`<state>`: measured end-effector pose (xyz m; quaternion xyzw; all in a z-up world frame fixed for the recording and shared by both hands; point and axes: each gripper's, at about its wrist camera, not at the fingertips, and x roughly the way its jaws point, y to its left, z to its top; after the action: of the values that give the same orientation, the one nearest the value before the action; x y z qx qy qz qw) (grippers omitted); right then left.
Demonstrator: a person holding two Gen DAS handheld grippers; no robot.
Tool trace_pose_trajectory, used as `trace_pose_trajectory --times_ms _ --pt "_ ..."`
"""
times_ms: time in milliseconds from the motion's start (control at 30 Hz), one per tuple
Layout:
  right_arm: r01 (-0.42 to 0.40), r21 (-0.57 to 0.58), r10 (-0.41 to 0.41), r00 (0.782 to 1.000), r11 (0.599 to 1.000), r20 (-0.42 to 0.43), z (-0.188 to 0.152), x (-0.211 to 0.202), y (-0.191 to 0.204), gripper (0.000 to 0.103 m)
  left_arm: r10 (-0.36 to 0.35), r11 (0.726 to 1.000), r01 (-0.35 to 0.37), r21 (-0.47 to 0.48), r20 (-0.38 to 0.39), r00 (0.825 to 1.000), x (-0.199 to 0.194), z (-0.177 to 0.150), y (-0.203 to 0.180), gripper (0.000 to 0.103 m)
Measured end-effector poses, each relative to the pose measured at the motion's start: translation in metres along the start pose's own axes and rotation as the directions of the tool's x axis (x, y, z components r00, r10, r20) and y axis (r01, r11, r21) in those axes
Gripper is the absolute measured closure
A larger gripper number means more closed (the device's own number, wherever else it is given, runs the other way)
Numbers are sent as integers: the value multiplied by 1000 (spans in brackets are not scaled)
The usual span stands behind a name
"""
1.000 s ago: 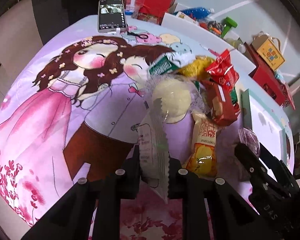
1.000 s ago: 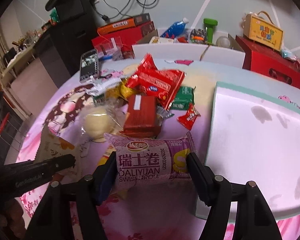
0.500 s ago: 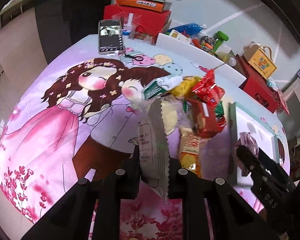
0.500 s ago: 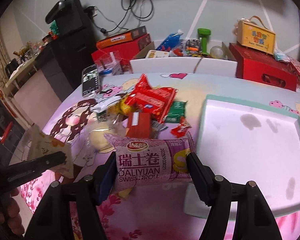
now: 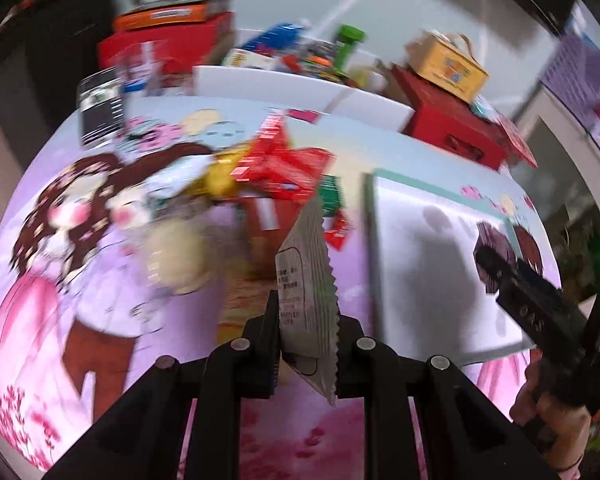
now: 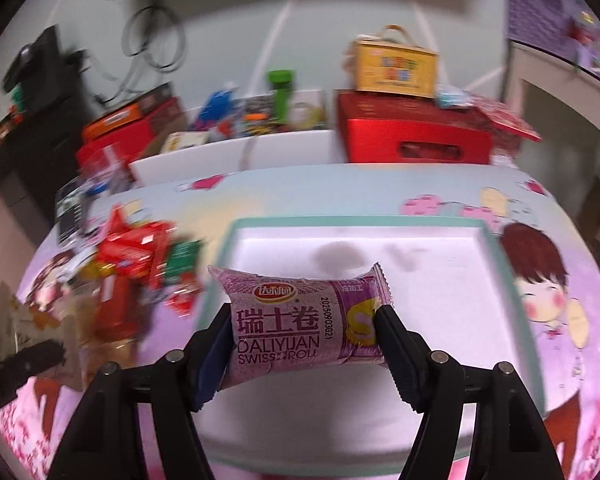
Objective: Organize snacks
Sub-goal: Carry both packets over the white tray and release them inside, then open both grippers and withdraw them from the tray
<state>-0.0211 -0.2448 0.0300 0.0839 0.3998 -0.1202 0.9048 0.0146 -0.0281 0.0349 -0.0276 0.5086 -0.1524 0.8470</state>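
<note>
Table (image 6: 340,192) under cartoon-print cloth. White tray (image 6: 440,300) with teal rim at 12 o'clock of right gripper (image 6: 304,328), empty as far as visible (grey smudges only). Snack pile (image 5: 276,172) at 11 o'clock of left gripper (image 5: 308,328), heaped loose beside tray, outside it. Right gripper clamped on Swiss roll pack (image 6: 300,320), long axis crosswise to fingers, already hanging over tray's near edge; judged the nearer arm for deposit. Left gripper pinching flat sachet (image 5: 306,272) edge-on, upright, tray at its 1 o'clock.
</note>
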Motion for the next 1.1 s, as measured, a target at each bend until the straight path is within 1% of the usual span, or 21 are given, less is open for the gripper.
trace_pose_trajectory --times_ms 167,300,367,400,433,600,700,800,867,900,933,1000,1100 --pt "73 35 -73 997 997 3 8 7 -36 30 -39 994 41 97 -23 999 17 14 -42 84" --pt "89 61 -90 996 994 7 12 22 -57 30 -77 982 83 172 -41 996 39 30 -75 84" --pt "120 47 -121 993 992 10 11 30 -62 30 -99 974 110 197 -63 993 57 38 -92 84" --pt "152 38 -153 988 988 5 11 36 -66 30 -102 972 114 206 -69 992 64 41 -98 84" --pt "166 40 -166 986 985 1 10 39 -69 30 -104 970 117 213 -69 992 68 43 -103 84" --pt "191 67 -191 982 979 -5 10 46 -83 30 -126 958 138 251 -67 990 95 58 -131 84" --pt "202 84 -202 979 976 -6 10 47 -89 30 -126 958 143 249 -82 989 109 65 -139 84" --pt "201 97 -202 979 975 -7 11 46 -93 29 -116 960 133 248 -81 990 115 69 -145 82" --pt "203 100 -204 979 974 -4 11 45 -94 27 -112 961 129 243 -85 990 116 71 -146 65" --pt "209 99 -209 978 973 -4 12 45 -94 25 -106 963 123 240 -82 991 115 71 -146 39" --pt "209 96 -210 978 973 -5 12 45 -94 23 -99 966 114 233 -73 992 113 72 -145 22" --pt "203 95 -203 979 974 -17 12 45 -93 20 -97 972 108 208 -60 993 110 73 -138 22" --pt "195 99 -194 981 976 -22 13 43 -93 19 -97 979 106 175 -57 994 106 73 -129 22"
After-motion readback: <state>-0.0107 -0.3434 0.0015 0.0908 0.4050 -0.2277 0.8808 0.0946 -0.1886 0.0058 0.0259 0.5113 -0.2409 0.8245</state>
